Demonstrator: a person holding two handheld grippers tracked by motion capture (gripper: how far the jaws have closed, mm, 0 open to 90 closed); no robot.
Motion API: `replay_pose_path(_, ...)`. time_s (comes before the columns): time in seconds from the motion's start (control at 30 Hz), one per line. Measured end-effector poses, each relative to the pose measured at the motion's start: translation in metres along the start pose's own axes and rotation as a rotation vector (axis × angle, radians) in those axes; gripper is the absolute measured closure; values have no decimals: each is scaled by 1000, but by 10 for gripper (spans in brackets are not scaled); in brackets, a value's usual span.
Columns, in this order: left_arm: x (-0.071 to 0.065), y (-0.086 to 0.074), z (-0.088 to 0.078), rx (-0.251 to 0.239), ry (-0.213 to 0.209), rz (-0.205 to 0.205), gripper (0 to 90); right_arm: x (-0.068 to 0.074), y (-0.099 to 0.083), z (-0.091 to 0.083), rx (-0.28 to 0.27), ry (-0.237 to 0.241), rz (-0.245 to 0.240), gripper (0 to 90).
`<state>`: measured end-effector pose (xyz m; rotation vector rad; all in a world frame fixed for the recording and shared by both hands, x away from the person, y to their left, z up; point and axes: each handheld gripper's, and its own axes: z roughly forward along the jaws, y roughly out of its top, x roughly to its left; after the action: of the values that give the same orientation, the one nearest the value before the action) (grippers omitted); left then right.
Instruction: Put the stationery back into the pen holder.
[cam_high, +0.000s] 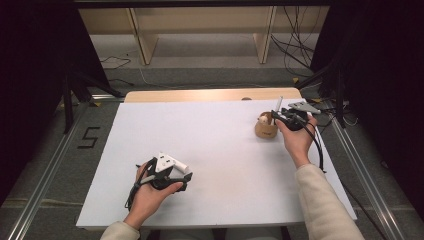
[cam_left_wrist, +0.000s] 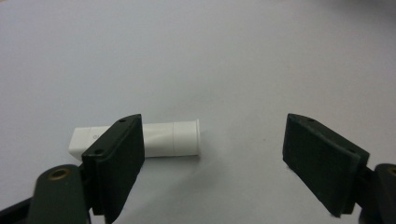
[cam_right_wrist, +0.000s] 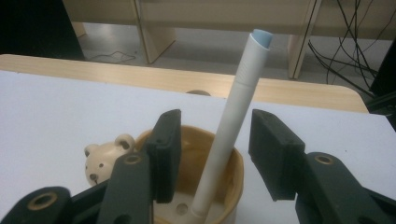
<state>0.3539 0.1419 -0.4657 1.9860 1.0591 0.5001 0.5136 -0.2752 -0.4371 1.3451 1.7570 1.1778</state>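
From above, the right gripper (cam_high: 278, 116) stood over a small wooden holder (cam_high: 266, 127) near the far right of the white table (cam_high: 215, 150), and the person's hand covered much of it, so I could not judge its jaws from there; a thin white pen (cam_high: 278, 107) poked up beside it, too small to read. The left gripper (cam_high: 176, 177) lay low near the front left, a short white cap (cam_high: 179, 163) just beyond it. Through the left gripper view the cap (cam_left_wrist: 173, 138) lay on its side on the table, its left end hidden behind the left jaw, some faint marking on it too blurred to make out; the jaws stood wide apart with nothing between them. Through the right gripper view the pen (cam_right_wrist: 233, 121) stood tilted in the holder (cam_right_wrist: 233, 172), its foot set in the holder's floor, a pale blue tip at the top. The jaws stood partly open either side of the pen, clear of it. A little bear figure (cam_right_wrist: 105, 161) sat at the holder's left rim, partly hidden by the left jaw.
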Motion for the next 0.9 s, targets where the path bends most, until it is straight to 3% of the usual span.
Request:
replay_pose_path(0.5,7,-3,-2,10,22,-13,208,6,-7,-20,32,20,-2,451)
replay_pose_path(0.73,12,-5,-5,15,36,-23,207,14,-15,-32,56,65,-35,428)
replay_pose_path(0.9,17,-9,-8,20,48,-39,208,22,-19,-39,43,97,-40,416)
